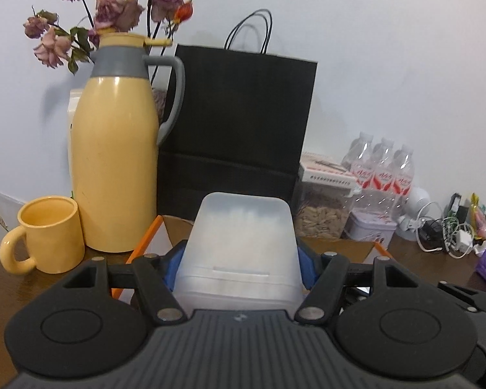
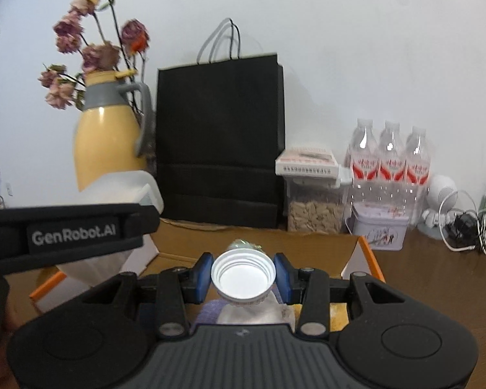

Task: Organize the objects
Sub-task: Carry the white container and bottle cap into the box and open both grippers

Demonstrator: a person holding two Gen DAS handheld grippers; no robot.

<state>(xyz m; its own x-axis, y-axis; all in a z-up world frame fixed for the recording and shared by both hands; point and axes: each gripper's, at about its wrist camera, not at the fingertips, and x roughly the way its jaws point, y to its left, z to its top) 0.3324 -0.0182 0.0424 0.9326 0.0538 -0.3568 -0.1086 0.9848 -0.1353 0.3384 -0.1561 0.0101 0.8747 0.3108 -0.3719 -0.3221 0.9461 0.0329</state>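
A: We have the left gripper (image 1: 241,270) clamped on a frosted translucent plastic tub (image 1: 241,243), its blue pads (image 1: 171,267) pressing the smooth sides. It is held up in front of us, above the open cardboard box with orange edges (image 2: 366,253).

B: And our right gripper (image 2: 243,277) is pinched on a small white ribbed plastic cap (image 2: 243,275), threaded inside, hollow facing us. Below it, in the box, lie soft wrapped things we cannot identify.

A: The risk, we think, is slip. The tub's walls look slick and slightly tapered, so a loose squeeze could let it slide out forward.

B: Same for the cap: round and thin-walled, held only at two points. It could twist or pop free.

A: Ahead to our left stand the glossy yellow thermos jug with grey collar (image 1: 113,149) and the matching yellow ceramic mug (image 1: 48,233) on the brown wooden counter (image 1: 421,265). A careless swing would knock them.

B: The black paper bag (image 2: 220,139) beyond is light and could tip.
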